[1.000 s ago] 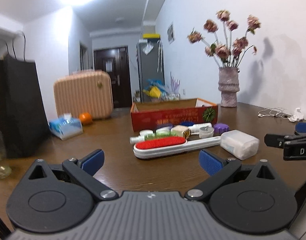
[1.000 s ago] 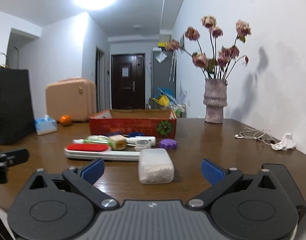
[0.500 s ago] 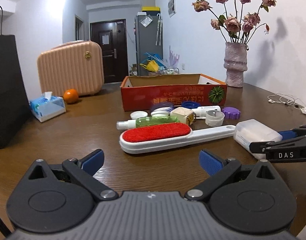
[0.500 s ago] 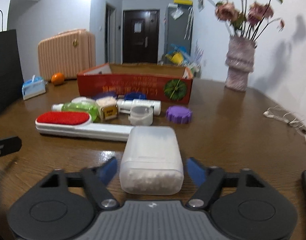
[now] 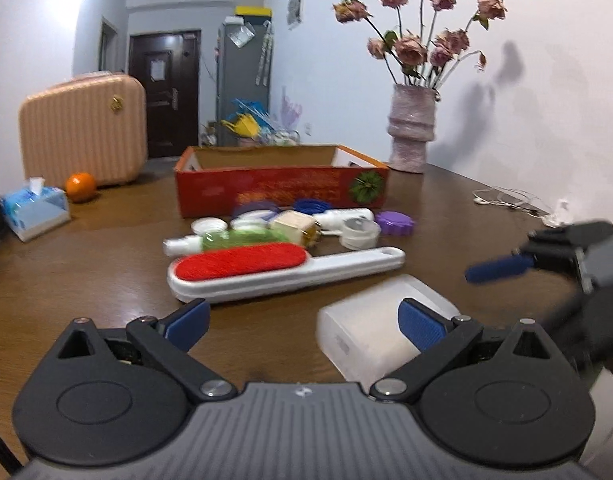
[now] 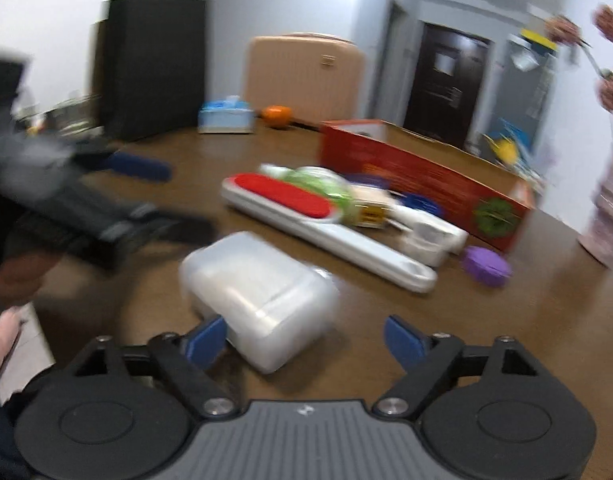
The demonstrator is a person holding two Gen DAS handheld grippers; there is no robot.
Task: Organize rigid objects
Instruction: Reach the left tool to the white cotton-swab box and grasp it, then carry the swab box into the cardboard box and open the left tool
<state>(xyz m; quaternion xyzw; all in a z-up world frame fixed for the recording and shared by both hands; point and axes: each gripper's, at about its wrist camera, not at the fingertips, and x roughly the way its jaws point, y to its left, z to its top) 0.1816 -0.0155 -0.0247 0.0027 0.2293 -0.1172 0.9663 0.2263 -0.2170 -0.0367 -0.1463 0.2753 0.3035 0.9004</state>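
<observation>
White plastic box (image 6: 258,296) lies askew, long axis diagonal, between the right claw (image 6: 306,340)'s just-widened, unclenched jaws.

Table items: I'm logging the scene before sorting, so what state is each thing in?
Red box: upright, open-topped.
White case: closed, lying flat, unclamped.
Lint brush: lying flat, red pad up.
Green bottle: capped, on its side.
Left gripper: open, jaws just been closing; case partly between.
Right gripper: open, jaws just been opening; case partly between.

Bare table (image 5: 106,272) left of lint brush (image 5: 282,272)
</observation>
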